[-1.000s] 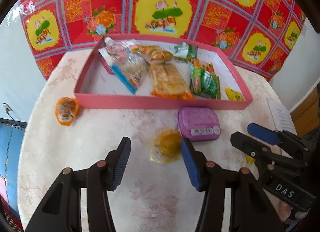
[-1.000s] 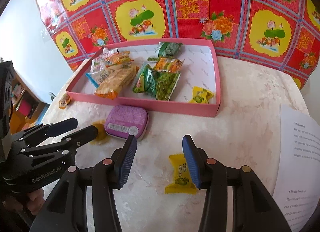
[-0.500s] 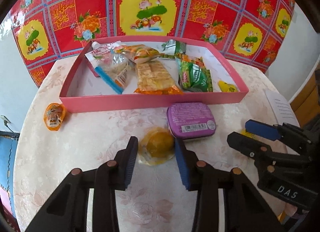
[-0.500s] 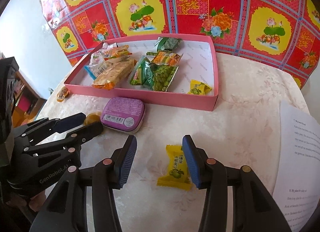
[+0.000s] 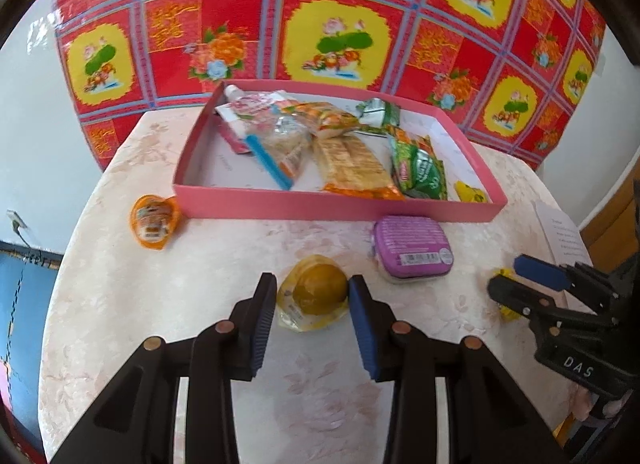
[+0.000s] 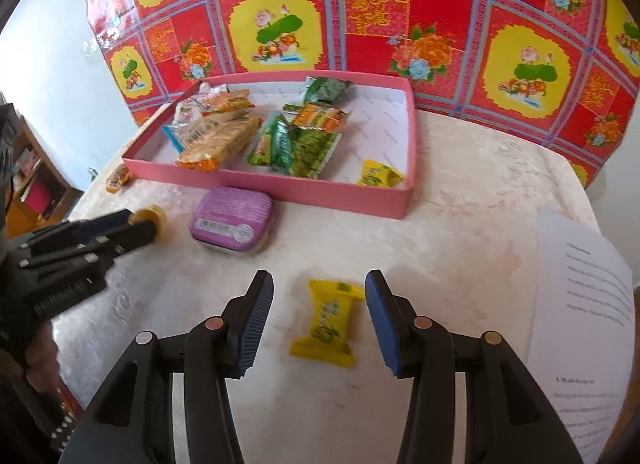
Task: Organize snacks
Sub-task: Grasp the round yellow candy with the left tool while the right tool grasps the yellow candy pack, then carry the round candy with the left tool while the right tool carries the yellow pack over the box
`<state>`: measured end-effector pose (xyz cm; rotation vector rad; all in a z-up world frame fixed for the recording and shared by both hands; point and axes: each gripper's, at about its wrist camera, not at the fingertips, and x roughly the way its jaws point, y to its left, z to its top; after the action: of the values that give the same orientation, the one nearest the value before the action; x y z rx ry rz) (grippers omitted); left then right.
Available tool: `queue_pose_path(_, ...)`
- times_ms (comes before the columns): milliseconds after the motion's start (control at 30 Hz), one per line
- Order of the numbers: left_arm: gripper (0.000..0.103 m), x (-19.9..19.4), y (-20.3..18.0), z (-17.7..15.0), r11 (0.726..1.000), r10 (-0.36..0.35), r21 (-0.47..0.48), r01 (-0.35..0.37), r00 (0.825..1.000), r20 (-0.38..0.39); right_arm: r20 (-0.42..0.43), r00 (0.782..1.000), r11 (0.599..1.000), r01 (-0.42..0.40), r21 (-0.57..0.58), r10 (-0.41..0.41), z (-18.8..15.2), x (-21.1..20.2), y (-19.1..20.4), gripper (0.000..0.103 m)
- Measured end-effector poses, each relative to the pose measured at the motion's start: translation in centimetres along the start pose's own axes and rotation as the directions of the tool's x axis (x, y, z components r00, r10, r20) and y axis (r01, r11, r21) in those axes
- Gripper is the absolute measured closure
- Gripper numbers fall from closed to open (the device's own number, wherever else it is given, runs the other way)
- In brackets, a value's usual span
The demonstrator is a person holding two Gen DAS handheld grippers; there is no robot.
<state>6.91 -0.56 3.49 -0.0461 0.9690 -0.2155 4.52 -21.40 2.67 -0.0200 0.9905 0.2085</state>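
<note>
Near edge of table: right gripper [image 6: 318, 308] stands open around the yellow candy [image 6: 329, 322], neither pad touching, and the left gripper [image 5: 312, 304] is narrowed around the jelly cup [image 5: 314, 294], though I cannot tell whether it grips. Risk: slick wrappers may slide or twist out on closing. Farther off, either carry could clip the purple tin [image 6: 233, 221] or the pink tray [image 6: 348, 194] wall.

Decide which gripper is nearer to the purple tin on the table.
Left. The left gripper straddles the orange jelly cup right beside the purple tin. The right gripper sits farther off, around the yellow candy.
</note>
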Motion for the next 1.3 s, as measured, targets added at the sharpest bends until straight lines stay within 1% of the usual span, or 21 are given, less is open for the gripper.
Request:
queue_pose_path(133, 0.064, -0.1, 0.4, -0.2, 1.000, 0.000, -0.008, 0.000, 1.000, -0.002, -0.027, 1.000, 1.000, 0.008, 0.021, -0.008, -0.6, 0.6, -0.5, 0.054)
queue_pose_path(333, 0.064, -0.1, 0.2, -0.2, 1.000, 0.001, -0.003, -0.001, 1.000, 0.001, -0.018, 1.000, 1.000, 0.014, 0.018, -0.014, -0.8, 0.6, -0.2, 0.054)
queue_pose_path(400, 0.064, -0.1, 0.3, -0.3, 1.000, 0.001, -0.003, -0.001, 1.000, 0.001, -0.015, 1.000, 1.000, 0.026, 0.012, -0.026, -0.8, 0.5, -0.1, 0.058)
queue_pose_path(467, 0.064, -0.2, 0.2, -0.3, 1.000, 0.004, -0.003, -0.004, 1.000, 0.002, -0.012, 0.999, 0.999, 0.031, 0.008, -0.031, -0.9, 0.4, -0.1, 0.074)
queue_pose_path(500, 0.064, -0.2, 0.3, -0.2, 1.000, 0.004, -0.002, -0.004, 1.000, 0.000, -0.013, 1.000, 1.000, 0.028, 0.009, -0.028, -0.9, 0.4, -0.1, 0.079)
queue_pose_path(600, 0.064, -0.3, 0.1, -0.1, 1.000, 0.009, 0.003, -0.009, 1.000, 0.001, -0.017, 1.000, 1.000, 0.019, 0.011, -0.019, -0.8, 0.5, -0.2, 0.080)
queue_pose_path(667, 0.064, -0.4, -0.1, 0.1, 1.000, 0.015, 0.010, -0.015, 1.000, 0.002, -0.019, 1.000, 1.000, -0.002, 0.022, 0.003, -0.8, 0.6, -0.3, 0.081)
queue_pose_path(800, 0.064, -0.7, -0.3, 0.7, 0.999, 0.027, 0.018, -0.027, 1.000, 0.011, 0.006, 1.000, 1.000, -0.019, 0.017, 0.019, -0.2, 0.1, -0.1, 0.081)
queue_pose_path(1033, 0.064, -1.5, -0.8, 2.3, 0.999, 0.029, 0.027, -0.031, 0.998, 0.047, 0.058, 0.998, 0.999, -0.037, 0.011, 0.037, 1.9, -1.0, 0.2, 0.081)
queue_pose_path(1300, 0.064, -1.5, -1.3, 4.3, 0.998, 0.031, 0.045, -0.035, 0.996, 0.083, 0.087, 0.995, 0.999, -0.046, 0.017, 0.045, 4.0, -1.2, 0.5, 0.081)
